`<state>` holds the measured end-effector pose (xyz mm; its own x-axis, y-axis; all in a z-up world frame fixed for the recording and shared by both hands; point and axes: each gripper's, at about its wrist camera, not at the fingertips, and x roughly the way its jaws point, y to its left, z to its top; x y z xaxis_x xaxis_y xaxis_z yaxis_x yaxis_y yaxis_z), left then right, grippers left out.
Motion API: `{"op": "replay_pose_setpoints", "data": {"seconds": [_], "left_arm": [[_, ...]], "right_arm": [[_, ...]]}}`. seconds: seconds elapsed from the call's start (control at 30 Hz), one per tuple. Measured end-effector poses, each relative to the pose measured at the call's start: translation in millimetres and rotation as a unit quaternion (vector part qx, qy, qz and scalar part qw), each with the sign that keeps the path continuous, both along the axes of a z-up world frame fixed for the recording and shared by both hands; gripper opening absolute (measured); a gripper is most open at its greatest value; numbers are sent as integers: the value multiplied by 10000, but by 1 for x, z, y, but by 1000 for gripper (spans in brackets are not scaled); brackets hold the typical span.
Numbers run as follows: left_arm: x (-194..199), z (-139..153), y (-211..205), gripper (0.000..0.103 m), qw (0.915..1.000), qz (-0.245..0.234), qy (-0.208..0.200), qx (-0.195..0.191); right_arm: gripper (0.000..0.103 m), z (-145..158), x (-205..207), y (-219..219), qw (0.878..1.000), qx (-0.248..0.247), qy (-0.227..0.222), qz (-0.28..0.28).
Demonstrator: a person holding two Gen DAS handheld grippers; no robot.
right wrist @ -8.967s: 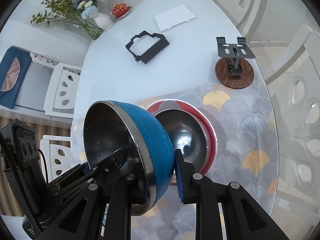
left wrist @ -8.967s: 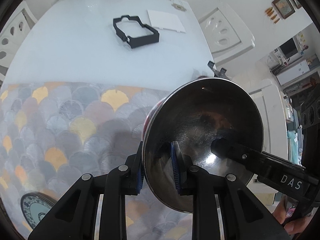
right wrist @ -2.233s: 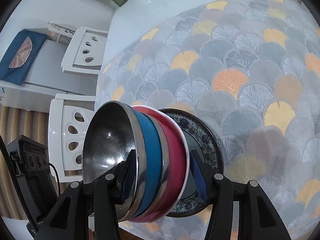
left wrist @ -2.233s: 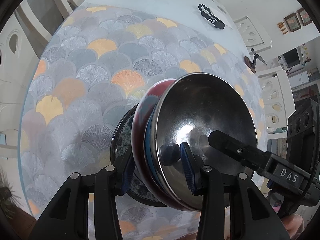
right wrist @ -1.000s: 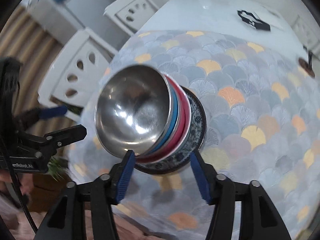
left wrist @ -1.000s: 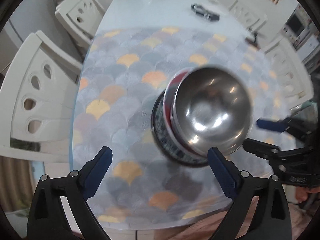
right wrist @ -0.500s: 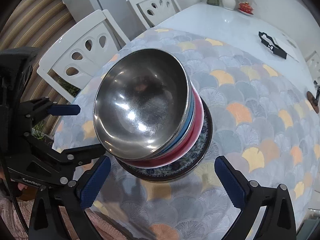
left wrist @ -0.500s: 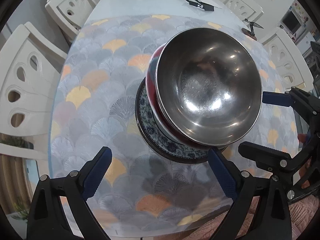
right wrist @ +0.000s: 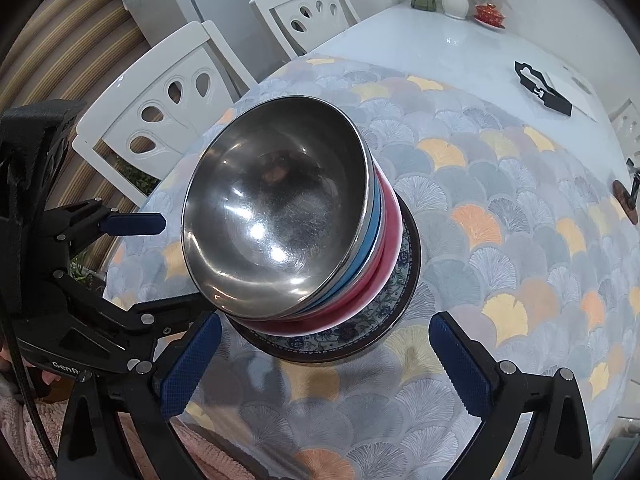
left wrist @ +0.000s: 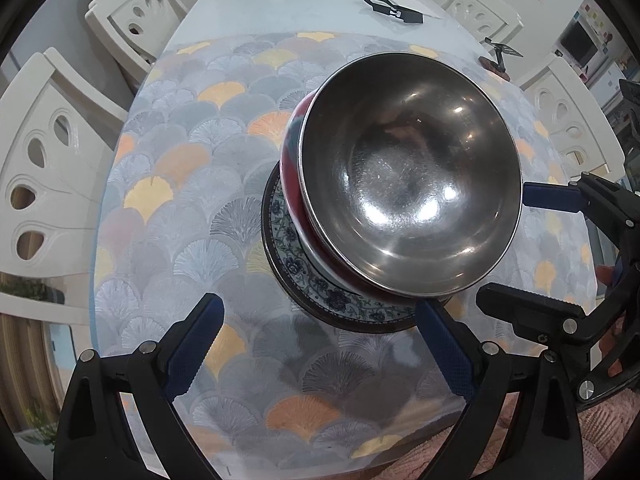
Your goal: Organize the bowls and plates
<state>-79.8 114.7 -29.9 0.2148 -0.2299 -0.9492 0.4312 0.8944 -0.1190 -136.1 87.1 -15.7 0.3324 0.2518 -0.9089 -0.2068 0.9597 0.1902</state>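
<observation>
We are hovering both claws, left [left wrist: 316, 344] and right [right wrist: 324, 364], spread wide and empty, just short of the bowls [right wrist: 280, 216] sitting stacked on the plate [right wrist: 404, 292] near the table's [left wrist: 280, 12] near edge.

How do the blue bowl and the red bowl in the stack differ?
The blue bowl sits nested inside the red bowl, so it is higher. The red bowl rests directly on the patterned plate; the blue bowl does not touch it. Both have shiny steel interiors or rims.
</observation>
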Motion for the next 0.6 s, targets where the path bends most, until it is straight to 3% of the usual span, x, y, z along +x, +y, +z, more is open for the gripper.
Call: {"op": "replay_pose_setpoints", "data": {"seconds": [0.6], "left_arm": [[1,-1,2,97,9999,53,70,-80]], "right_arm": [[103,-2,-5,2,10000,37,62,-42]]}}
